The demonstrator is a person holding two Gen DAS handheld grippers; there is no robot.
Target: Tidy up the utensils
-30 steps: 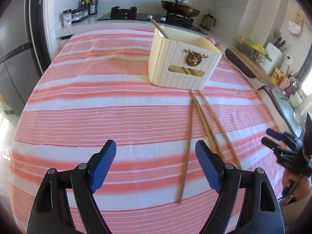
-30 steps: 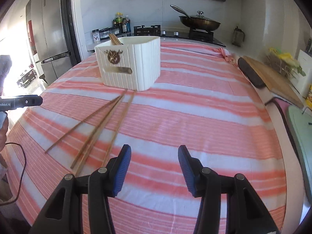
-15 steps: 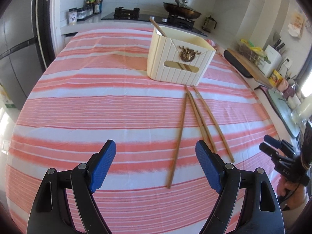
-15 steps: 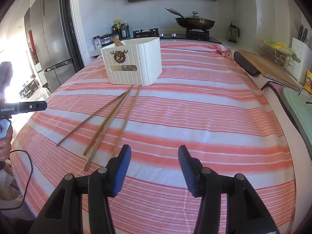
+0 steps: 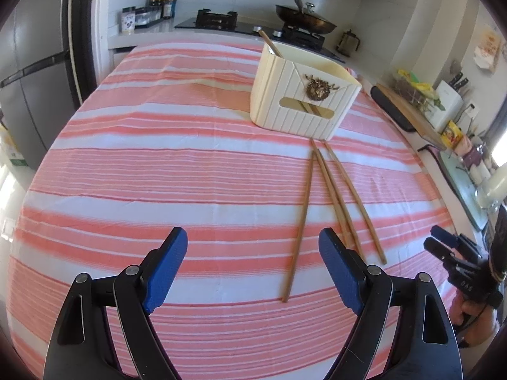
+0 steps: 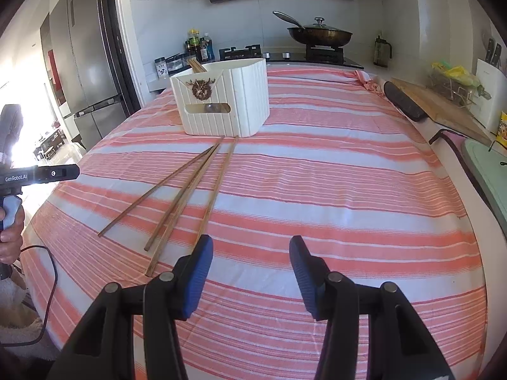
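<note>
4 chopsticks [image 5: 329, 190] beyond both empty jaws

The clearest lettering is "GenRobot.AI", white on the black side of the left gripper [image 6: 41, 174] as the right wrist view catches it at the frame's left edge, with a small round mark just beside it. In the left wrist view the black body of the right gripper [image 5: 443, 242] carries small pale characters that seem to read "DAS", though they are too tiny to be sure
</note>
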